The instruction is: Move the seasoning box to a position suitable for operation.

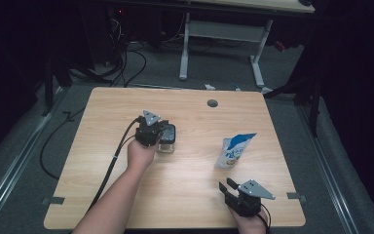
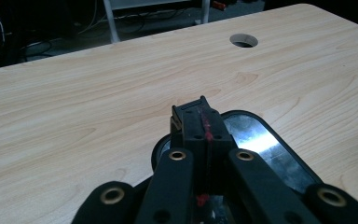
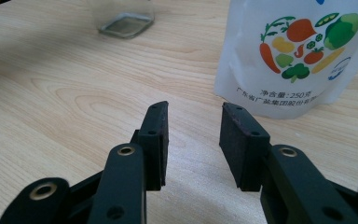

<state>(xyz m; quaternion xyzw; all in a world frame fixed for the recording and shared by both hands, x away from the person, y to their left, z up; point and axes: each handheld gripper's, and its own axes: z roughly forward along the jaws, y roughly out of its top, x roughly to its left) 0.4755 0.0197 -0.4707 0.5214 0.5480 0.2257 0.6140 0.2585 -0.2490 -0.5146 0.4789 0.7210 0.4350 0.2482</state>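
Observation:
A clear glass jar (image 1: 167, 138) with a dark-rimmed, shiny lid (image 2: 265, 140) stands left of the table's middle. My left gripper (image 1: 159, 132) sits right over that lid, jaws pressed together (image 2: 196, 108); whether they pinch anything is hidden. A white and blue stand-up pouch (image 1: 234, 151) printed with vegetables (image 3: 303, 51) stands upright right of centre. Near the front right edge my right gripper (image 1: 227, 185) is open, its jaws (image 3: 193, 109) aimed at the bare wood just left of the pouch. Farther off in the right gripper view is the jar's base (image 3: 127, 22).
The wooden table (image 1: 185, 195) has a round cable hole (image 1: 212, 103) (image 2: 243, 40) near its far edge. A white desk frame (image 1: 221, 30) and cables on the grey floor lie beyond. Black cables trail from both grippers.

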